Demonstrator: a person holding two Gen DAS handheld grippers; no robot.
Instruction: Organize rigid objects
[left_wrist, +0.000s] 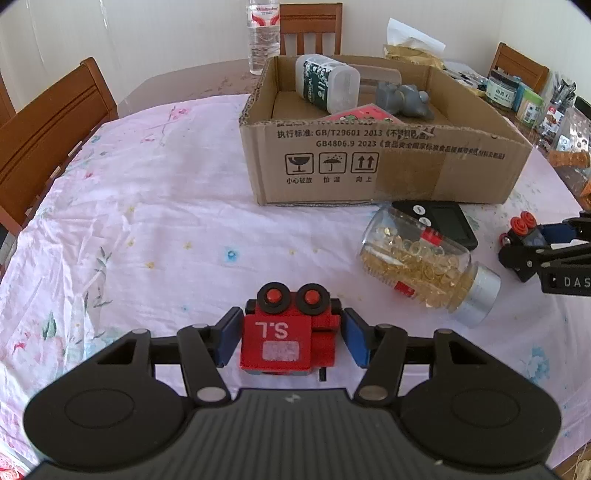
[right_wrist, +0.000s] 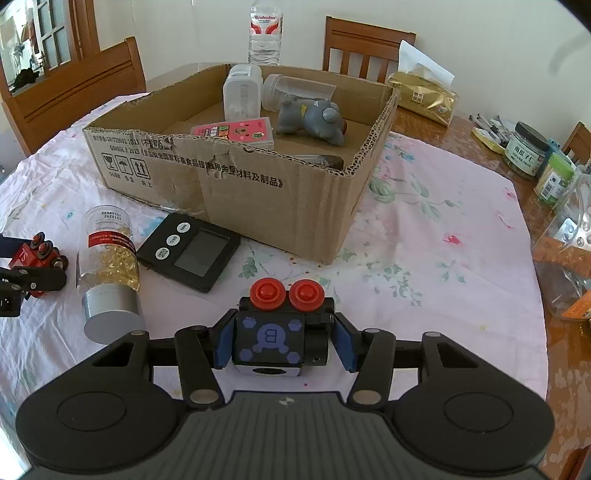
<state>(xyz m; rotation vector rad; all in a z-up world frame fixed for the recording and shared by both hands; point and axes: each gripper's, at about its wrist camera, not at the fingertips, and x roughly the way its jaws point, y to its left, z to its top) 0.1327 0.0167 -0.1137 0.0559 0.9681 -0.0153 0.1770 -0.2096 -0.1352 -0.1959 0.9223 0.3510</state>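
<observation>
Both grippers are clamping toy train cars lying on their sides on the cloth-covered table (left_wrist: 155, 206), near its front edge. The left gripper (left_wrist: 292, 336) is holding the red car (left_wrist: 288, 332) between its blue pads, wheels facing away from the camera; the right pad appears to be bearing on the car's narrower part. The right gripper (right_wrist: 282, 340) is closed on the dark car (right_wrist: 280, 332) with red wheels, pads pressing both flanks. Gripping across the flat sides is likely giving each pair of pads a steady hold for lifting.

The cardboard box (right_wrist: 258, 206) is standing toward the table's far edge, already containing a white bottle (right_wrist: 242, 92), a clear jar (right_wrist: 295, 90), a grey animal figure (right_wrist: 314, 120) and a pink card pack (right_wrist: 236, 134); it is presumably the destination.

Obstructions: a capsule jar (right_wrist: 107, 266) is lying on its side and a black timer (right_wrist: 190, 254) is resting flat just before the box's front wall, between the two grippers. Both are sitting in the left gripper's direct path to the box, so a raised approach is advisable. A water bottle (right_wrist: 265, 33) is standing behind the box; jars and packets are crowding the table's right edge.
</observation>
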